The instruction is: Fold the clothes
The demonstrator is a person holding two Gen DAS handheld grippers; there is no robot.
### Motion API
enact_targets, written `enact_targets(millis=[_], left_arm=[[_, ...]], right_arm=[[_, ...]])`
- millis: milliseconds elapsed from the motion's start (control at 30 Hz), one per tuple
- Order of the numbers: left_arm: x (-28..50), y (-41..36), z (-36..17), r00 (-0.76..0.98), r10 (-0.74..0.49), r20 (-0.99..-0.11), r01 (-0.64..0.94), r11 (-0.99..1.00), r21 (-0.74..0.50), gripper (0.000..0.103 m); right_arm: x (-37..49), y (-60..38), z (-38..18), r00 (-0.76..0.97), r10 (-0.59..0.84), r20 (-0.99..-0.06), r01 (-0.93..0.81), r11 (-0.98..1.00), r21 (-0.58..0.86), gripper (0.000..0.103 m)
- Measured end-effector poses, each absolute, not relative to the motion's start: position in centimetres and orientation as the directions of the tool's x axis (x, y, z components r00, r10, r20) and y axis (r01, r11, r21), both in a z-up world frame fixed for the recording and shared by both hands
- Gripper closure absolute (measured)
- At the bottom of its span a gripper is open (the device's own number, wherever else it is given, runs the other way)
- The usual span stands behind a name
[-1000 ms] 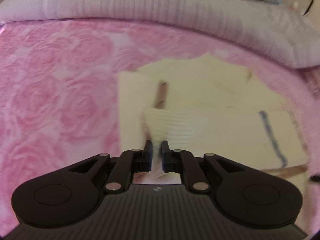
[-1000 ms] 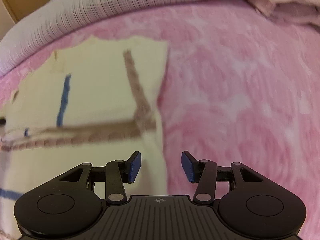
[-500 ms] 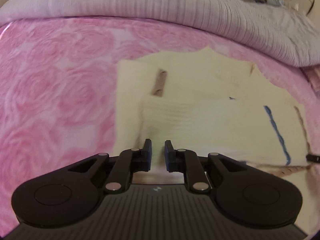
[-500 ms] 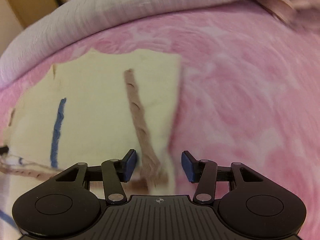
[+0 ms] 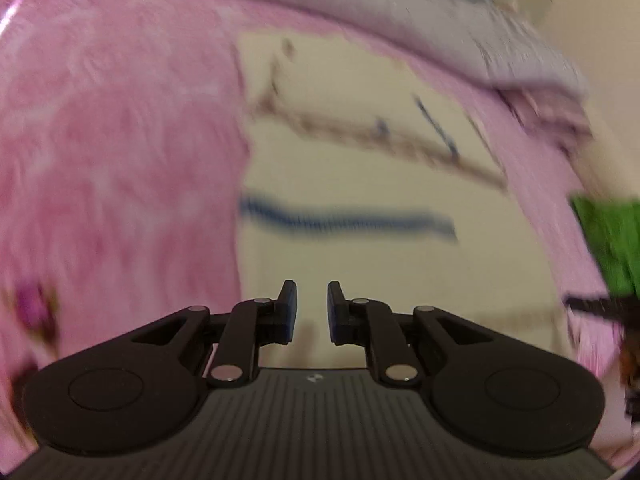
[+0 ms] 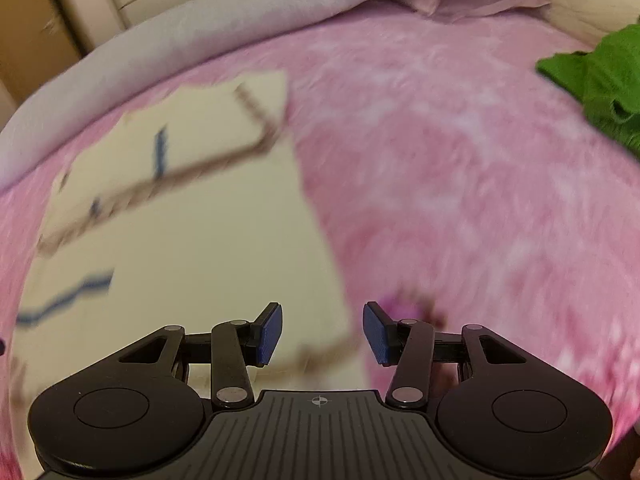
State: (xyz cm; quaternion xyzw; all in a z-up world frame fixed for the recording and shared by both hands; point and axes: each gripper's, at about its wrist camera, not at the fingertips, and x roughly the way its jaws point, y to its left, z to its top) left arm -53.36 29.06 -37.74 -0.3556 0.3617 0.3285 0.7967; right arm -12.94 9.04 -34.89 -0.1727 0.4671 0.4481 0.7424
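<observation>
The cream garment (image 5: 360, 184) lies flat on the pink blanket (image 5: 120, 160), and everything else is best placed from it. Starting at its left: open pink blanket runs along its left edge, and the left gripper (image 5: 311, 312) hangs over the near end of the cloth, just inside that edge. Its fingers are released, a narrow gap showing between the blue pads, with nothing held; cream fabric shows through the gap.

Across the garment itself, a blue stripe (image 5: 348, 220) runs crosswise ahead of the left gripper, and a brown band (image 5: 380, 136) slants beyond it. The cloth's long axis seems to run away from both cameras toward the grey duvet (image 5: 400, 4) bunched at the far side, though the blur makes its exact outline uncertain.

At the garment's right edge, the right gripper (image 6: 322, 334) straddles the border: its left pad sits over cream cloth, its right pad over pink blanket. Its fingers are spread wide and empty. Further right, well apart from the garment, a green cloth (image 6: 600, 80) lies on the blanket.

Both grippers sit at the near end, one by each side edge, so the near hem lies right under the fingers. The likely next fold takes that end forward along the long axis; neither hand is clearly nearer.
</observation>
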Motion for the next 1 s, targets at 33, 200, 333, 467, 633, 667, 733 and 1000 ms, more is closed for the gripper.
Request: enact_targets(millis=[33,200,333,467,633,667,733,1000], left_arm=[[-54.1,28.0,-38.5,0.506,0.256,-0.823,-0.787,0.529,-0.319,0.092],[-58.8,24.3,-39.4,0.540,0.270,-0.797,-0.794,0.477,-0.376,0.095],[-59.6,22.0,-39.1,0.498,0.367,-0.786,-0.826,0.476,-0.301,0.087],[-58.4,19.1,-38.2,0.492,0.483,-0.725,-0.835,0.498,-0.234,0.086],[-56.0,13.3,-35.6,0.461,0.484,-0.744,-0.862,0.445,-0.244,0.080],[-55.7,12.0,-34.8,0.469,0.476,-0.744,-0.858,0.444,-0.256,0.072],[-55.0,9.0,-33.3,0.473,0.491,-0.732,-0.851,0.472,-0.233,0.065],[-55.1,0.1,-30.2,0.369,0.574,-0.731,-0.880,0.469,-0.075,0.060]], right_arm=[[-13.6,8.6,-35.7,0.161,0.467,-0.870,-0.838,0.531,0.130,0.054],[-13.9,3.7,-37.2,0.139,0.445,-0.884,-0.865,0.489,0.110,0.054],[-11.9,0.7,-36.7,0.112,0.525,-0.844,-0.830,0.516,0.211,0.054],[-13.7,0.1,-35.5,0.228,0.623,-0.749,-0.864,0.484,0.140,0.054],[-19.3,-2.3,-34.3,0.183,0.655,-0.733,-0.856,0.473,0.208,0.054],[-20.7,-3.1,-33.8,0.170,0.648,-0.743,-0.854,0.473,0.217,0.054],[-23.1,-4.7,-32.6,0.131,0.664,-0.736,-0.867,0.437,0.240,0.054],[-28.2,-10.5,-29.4,0.144,0.684,-0.715,-0.889,0.407,0.210,0.048]])
